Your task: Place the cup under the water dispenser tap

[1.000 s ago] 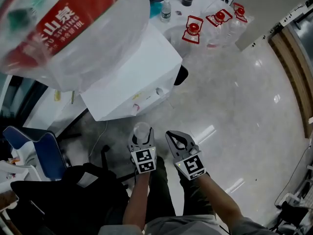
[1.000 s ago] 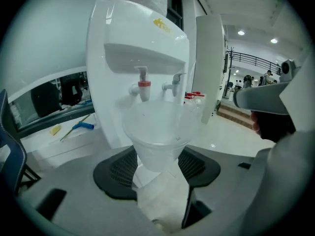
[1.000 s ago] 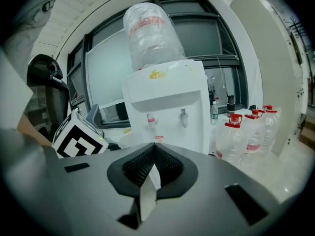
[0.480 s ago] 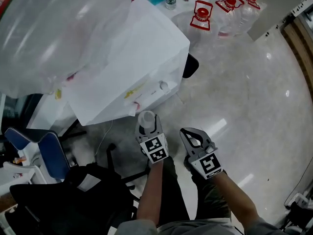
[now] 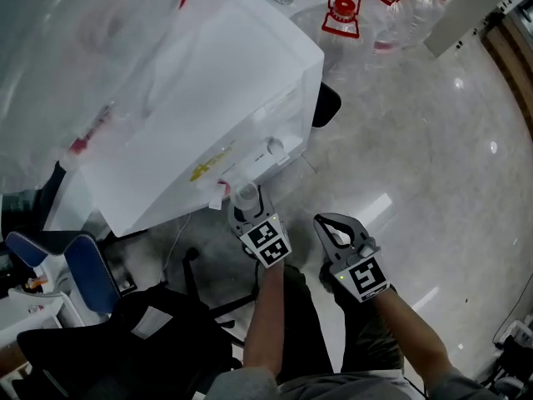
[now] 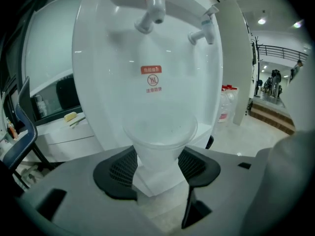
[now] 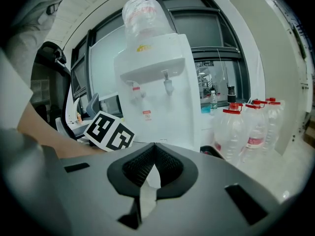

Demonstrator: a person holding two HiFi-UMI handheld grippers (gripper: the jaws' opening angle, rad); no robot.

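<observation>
Cup (image 6: pixel 160 146) of thin, frosted, translucent plastic, tapering from a wide round rim to a narrower base, stands upright between the fingers (image 6: pixel 123 168) of the left gripper (image 6: pixel 157 167). The dark, mesh-textured pads press against its lower sides from both flanks. In the head view the cup (image 5: pixel 244 194) is held off the floor, close against the front of the water dispenser (image 5: pixel 208 115), with its rim just beside the red-marked tap (image 5: pixel 223 190).

From the left gripper view the dispenser (image 6: pixel 147 82) is a smooth, glossy white box with a recessed front panel bearing a small red label. Two stubby white taps jut from it above the cup and apart from it: one with a red band (image 6: pixel 152 6), the other with a blue lever (image 6: pixel 204 28). A large, clear, rounded water jug (image 5: pixel 83 57) sits on top of the dispenser.

The right gripper (image 5: pixel 335 227) hangs beside the left gripper (image 5: pixel 246 205), over the polished, pale, reflective floor (image 5: pixel 416 140). Its fingers (image 7: pixel 170 166) are closed, the ribbed pads meeting at the tips with nothing between them. Clear plastic bottles (image 5: pixel 341 15) with red caps and handles stand in a group beyond the dispenser.
</observation>
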